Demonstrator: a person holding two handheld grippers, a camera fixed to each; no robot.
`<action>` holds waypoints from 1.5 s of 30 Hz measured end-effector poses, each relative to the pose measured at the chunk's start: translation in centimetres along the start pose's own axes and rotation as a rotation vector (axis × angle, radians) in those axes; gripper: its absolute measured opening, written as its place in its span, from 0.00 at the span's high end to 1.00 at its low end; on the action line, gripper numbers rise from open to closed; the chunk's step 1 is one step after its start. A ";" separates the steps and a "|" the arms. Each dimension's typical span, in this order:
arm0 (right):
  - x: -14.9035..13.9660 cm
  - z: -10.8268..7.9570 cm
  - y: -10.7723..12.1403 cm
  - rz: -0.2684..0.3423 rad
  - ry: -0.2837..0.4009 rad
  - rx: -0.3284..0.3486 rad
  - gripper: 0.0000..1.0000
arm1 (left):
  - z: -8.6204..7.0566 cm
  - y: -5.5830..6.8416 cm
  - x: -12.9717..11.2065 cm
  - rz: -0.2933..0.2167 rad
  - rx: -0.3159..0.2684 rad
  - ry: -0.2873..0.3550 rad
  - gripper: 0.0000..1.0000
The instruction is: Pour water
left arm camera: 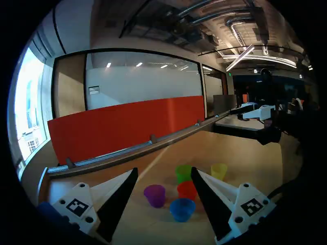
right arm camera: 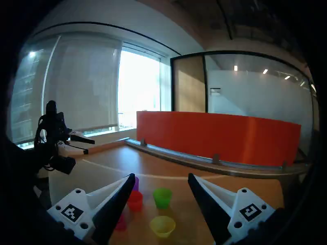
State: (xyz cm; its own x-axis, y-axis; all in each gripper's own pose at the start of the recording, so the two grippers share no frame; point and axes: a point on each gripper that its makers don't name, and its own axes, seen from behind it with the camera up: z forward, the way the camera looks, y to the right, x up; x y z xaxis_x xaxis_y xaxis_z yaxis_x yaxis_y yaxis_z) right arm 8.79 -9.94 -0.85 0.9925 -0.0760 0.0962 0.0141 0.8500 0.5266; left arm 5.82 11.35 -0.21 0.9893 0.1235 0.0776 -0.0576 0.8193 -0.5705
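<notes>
Left gripper (left arm camera: 163, 169) and right gripper (right arm camera: 160, 174) fingers (right arm camera: 112, 200) wide, cups (left arm camera: 187, 190) apparently just beyond, between them.

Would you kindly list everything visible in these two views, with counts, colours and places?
Small plastic cups: five, namely purple cup, green cup, red cup, blue cup and yellow cup; clustered upright on the table.
Wooden table: one, light brown, under the cups.
Partition panel: one, orange, along the table's far edge.
Metal rail: one, grey, at the panel's foot.
Window: one, bright, beyond the table's end.
Left hand-held gripper: one, white with black fingers, open, facing the cups.
Right hand-held gripper: one, same colours, open, facing the cups from another side.
</notes>
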 end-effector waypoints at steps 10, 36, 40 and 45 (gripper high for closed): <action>-1.3 0.7 0.1 -0.027 -0.081 0.018 0.00 | 1.6 0.0 -3.0 -0.014 -0.057 -0.077 0.04; -3.1 4.8 1.7 -0.035 -0.157 0.032 0.00 | 5.1 2.4 -13.0 0.032 -0.191 -0.287 0.04; -3.5 5.2 2.0 -0.036 -0.165 0.031 0.00 | 5.4 3.1 -14.1 0.023 -0.215 -0.308 0.04; -3.8 5.7 2.3 -0.040 -0.173 0.030 0.00 | 5.7 3.5 -15.3 0.018 -0.234 -0.335 0.04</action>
State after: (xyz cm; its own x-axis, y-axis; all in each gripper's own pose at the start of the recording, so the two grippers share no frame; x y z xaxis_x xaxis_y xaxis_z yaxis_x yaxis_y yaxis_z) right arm 4.33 -10.67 4.75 0.9554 -0.2001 0.2173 0.0468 0.8290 0.5573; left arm -10.32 15.57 1.28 0.8877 0.3441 0.3060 -0.0041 0.6704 -0.7420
